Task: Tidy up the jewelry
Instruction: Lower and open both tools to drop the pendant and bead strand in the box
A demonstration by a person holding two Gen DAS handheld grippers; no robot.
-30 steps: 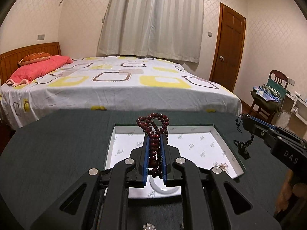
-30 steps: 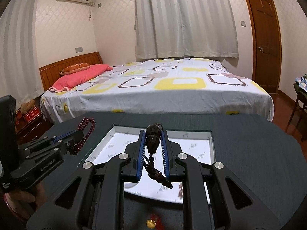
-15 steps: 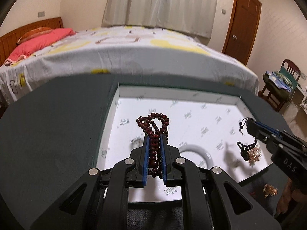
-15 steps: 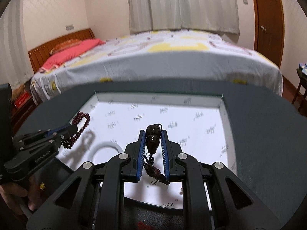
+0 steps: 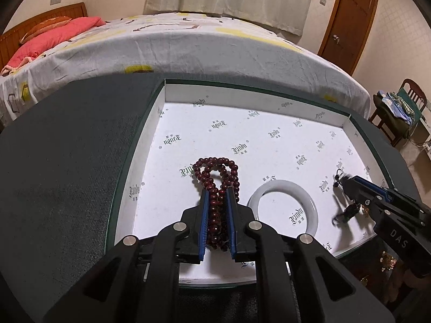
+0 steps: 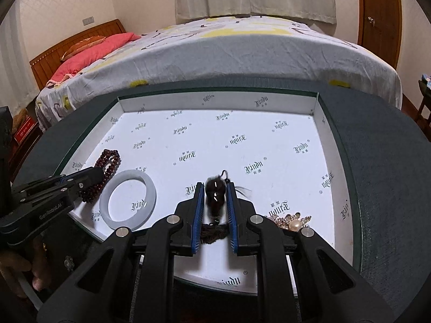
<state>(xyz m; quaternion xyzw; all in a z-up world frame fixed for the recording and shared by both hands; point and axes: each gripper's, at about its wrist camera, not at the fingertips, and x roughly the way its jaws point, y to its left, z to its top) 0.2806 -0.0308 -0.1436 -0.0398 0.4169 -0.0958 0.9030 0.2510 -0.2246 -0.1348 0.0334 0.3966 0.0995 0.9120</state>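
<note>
My left gripper (image 5: 216,192) is shut on a dark red bead bracelet (image 5: 215,173), low over the left part of the white box (image 5: 269,99) floor. It also shows in the right wrist view (image 6: 93,173) with the bracelet (image 6: 110,160). My right gripper (image 6: 214,187) has its jaws slightly parted around a dark brown pendant with a tassel (image 6: 214,192), which looks blurred between the pads. In the left wrist view the right gripper (image 5: 347,181) is over the box's right side with the pendant (image 5: 350,211) hanging below.
A white jade bangle (image 5: 282,208) lies in the box near its front, also in the right wrist view (image 6: 128,199). A pearl and gold brooch (image 6: 292,219) lies in the box at the right. Gold trinkets (image 5: 388,262) lie on the dark table (image 5: 67,161). A bed stands behind.
Both grippers have moved forward and down into the box. The right jaws have parted a little and the pendant looks blurred, slipping down between them.
</note>
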